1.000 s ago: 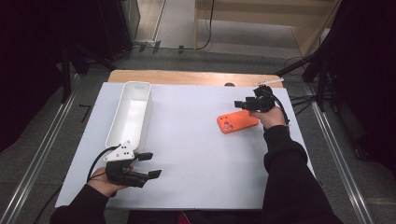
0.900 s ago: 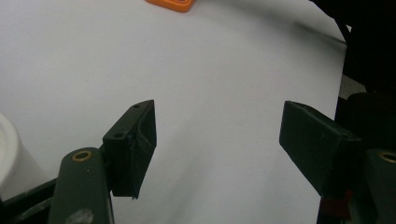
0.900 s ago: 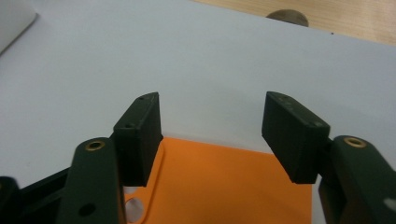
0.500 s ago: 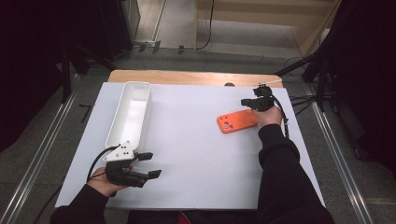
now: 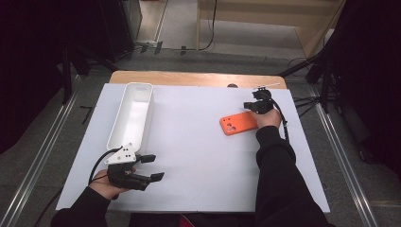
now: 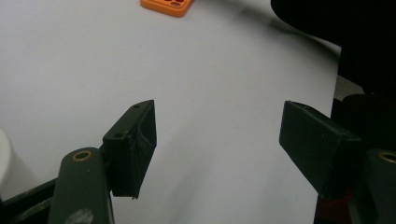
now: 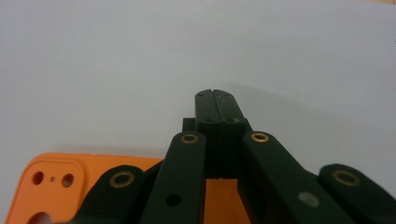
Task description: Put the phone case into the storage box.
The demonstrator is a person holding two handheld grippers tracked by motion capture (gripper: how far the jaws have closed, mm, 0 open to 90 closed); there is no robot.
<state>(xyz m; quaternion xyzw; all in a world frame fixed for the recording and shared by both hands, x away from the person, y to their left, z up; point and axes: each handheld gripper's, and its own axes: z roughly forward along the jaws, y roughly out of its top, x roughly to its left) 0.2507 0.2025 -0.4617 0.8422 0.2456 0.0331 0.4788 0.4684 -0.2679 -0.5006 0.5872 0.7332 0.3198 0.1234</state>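
Right tool (image 5: 256, 105) has come lower, jaws just pressed together, nothing between them. Orange phone case (image 5: 239, 123) lies flat on worktop (image 5: 198, 142), under and behind tool tip. Case light, thin, somewhat flexible, smooth; pinch by edge. Left tool (image 5: 153, 167) spread, idle.

Closed tongs (image 7: 215, 100) above orange phone case (image 7: 56, 186)

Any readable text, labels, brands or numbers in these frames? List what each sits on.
None readable.
Orange phone case: plain, camera cutouts and no logo or print, also in the right gripper view.
White tray: no marking.
White table sheet: blank.
Left gripper grey plate: small dark dots, no characters.
Right gripper, jaws shut: bare black, no lettering.
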